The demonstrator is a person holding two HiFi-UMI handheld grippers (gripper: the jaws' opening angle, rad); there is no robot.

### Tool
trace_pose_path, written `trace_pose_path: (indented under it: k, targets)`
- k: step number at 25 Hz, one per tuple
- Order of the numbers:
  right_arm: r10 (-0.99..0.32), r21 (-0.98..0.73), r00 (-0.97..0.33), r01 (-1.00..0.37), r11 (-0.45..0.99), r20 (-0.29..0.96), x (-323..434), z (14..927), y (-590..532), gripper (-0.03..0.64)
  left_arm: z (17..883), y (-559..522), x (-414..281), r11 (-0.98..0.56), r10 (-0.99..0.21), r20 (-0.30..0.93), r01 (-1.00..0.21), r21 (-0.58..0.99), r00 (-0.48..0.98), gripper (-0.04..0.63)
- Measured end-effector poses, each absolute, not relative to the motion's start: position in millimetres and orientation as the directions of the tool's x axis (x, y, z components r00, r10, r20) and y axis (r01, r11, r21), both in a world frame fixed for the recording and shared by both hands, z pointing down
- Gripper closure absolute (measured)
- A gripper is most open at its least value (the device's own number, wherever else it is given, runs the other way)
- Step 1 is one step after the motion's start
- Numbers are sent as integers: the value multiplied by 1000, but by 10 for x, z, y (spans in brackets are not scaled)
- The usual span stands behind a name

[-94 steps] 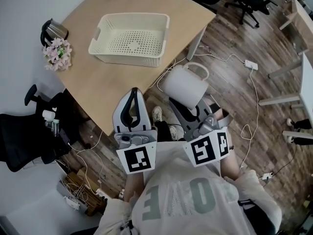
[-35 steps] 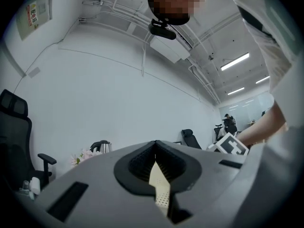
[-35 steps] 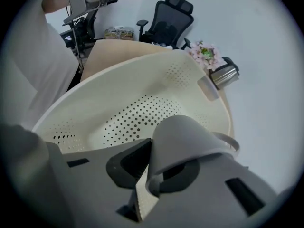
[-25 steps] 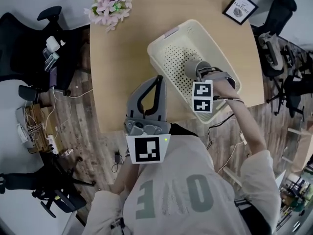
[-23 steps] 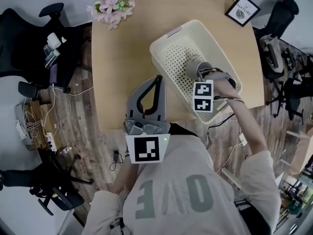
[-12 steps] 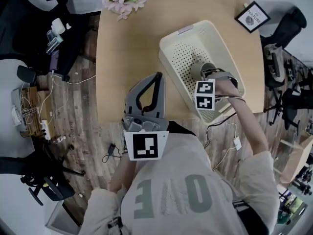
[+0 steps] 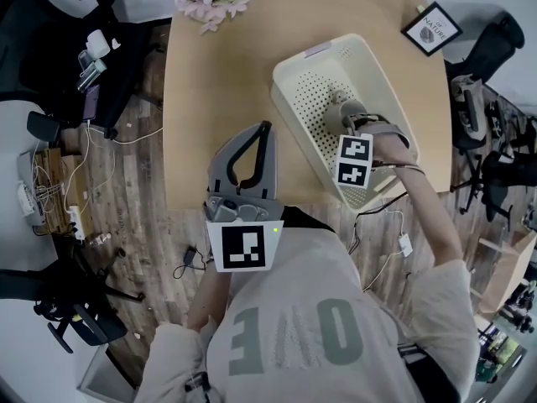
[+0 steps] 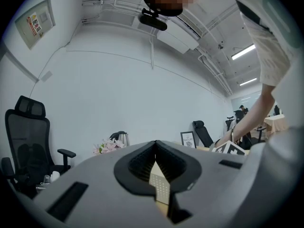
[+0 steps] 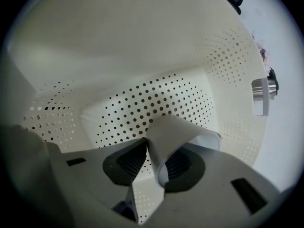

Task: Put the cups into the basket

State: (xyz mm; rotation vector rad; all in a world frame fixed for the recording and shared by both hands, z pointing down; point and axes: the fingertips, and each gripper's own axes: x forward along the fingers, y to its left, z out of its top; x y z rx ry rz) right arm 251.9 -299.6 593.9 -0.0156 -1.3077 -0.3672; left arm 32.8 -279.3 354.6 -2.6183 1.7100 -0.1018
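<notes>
The basket (image 7: pixel 289 112) sits by the table's (image 7: pixel 218 82) near edge, its walls close around my right gripper (image 7: pixel 346 128). My right arm stretches down into the basket. The jaws are opening, with the handle of the cup (image 7: pixel 337 110) loose between them. My left gripper (image 7: pixel 265 129) hangs clenched and empty beside the basket.

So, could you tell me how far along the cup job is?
Done: the cup is inside the basket. In hand: the right gripper is opening, with the cup's handle between its jaws. Left: pull the gripper clear. No other cup is in view.
</notes>
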Motion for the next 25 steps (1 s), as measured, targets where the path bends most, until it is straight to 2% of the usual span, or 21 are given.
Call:
trace_pose_path:
  k: [9,13,17,20,21,23,25]
  targets:
    - [-366,325,139,248,912,920,2436,5348,-3037,488,3466,-2763,474,-447,-895,36,-892,-67,446,586]
    - [-419,406,67,150,902,906,2417,4944,-3012,437,3355,-2804,580,-465,-885,2,-881,-83,466,586]
    - [-482,481,-44,-44,876,875,2406,4501,-2942,408,3204,-2850,711,-499,-863,-20,-858,-119,505,586]
    - [-574,532,-168,-239,812,801,2357,4081,-2901,402,3085,-2859,819,-524,-844,-42,-839,-144,534,586]
    - [-614,531,-239,-330,780,753,2315,3910,-2895,392,3051,-2864,859,-533,-837,-48,-832,-152,545,586]
    - [-708,469,-395,-547,693,585,2238,3499,-2895,320,2987,-2873,946,-550,-824,-59,-819,-165,564,586]
    - [-813,345,-454,-745,571,364,2281,3076,-2886,319,2922,-2872,1044,-565,-810,-69,-806,-174,583,586]
